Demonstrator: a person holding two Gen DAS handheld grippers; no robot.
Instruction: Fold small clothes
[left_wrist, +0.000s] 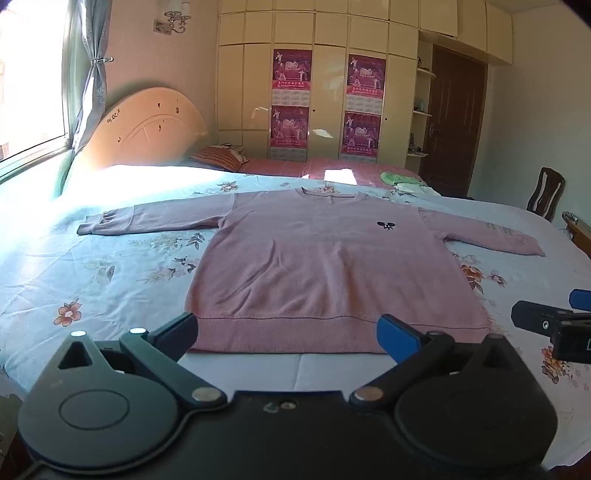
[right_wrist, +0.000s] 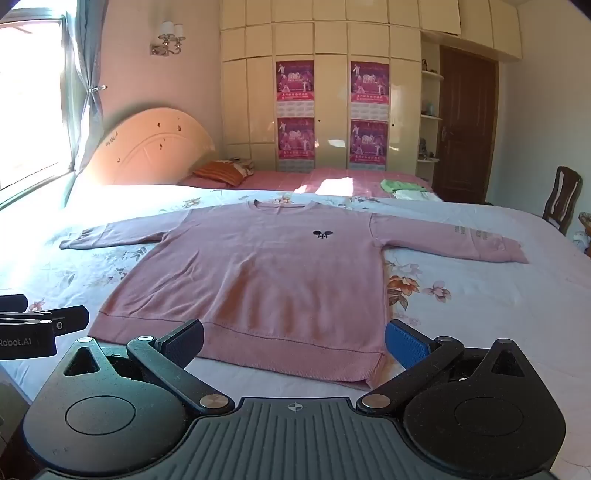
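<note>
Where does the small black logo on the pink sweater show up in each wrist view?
Left wrist: logo right of centre, on the sweater chest, upper middle of the picture.
Right wrist: logo near centre, slightly right, upper middle.
Shared landmark: the headboard at upper left in both.

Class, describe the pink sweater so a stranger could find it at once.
Start at the bed with the floral sheet. The pink sweater lies flat in its middle, sleeves spread. Unlike the green cloth farther back, it bears a small dark chest emblem.
</note>
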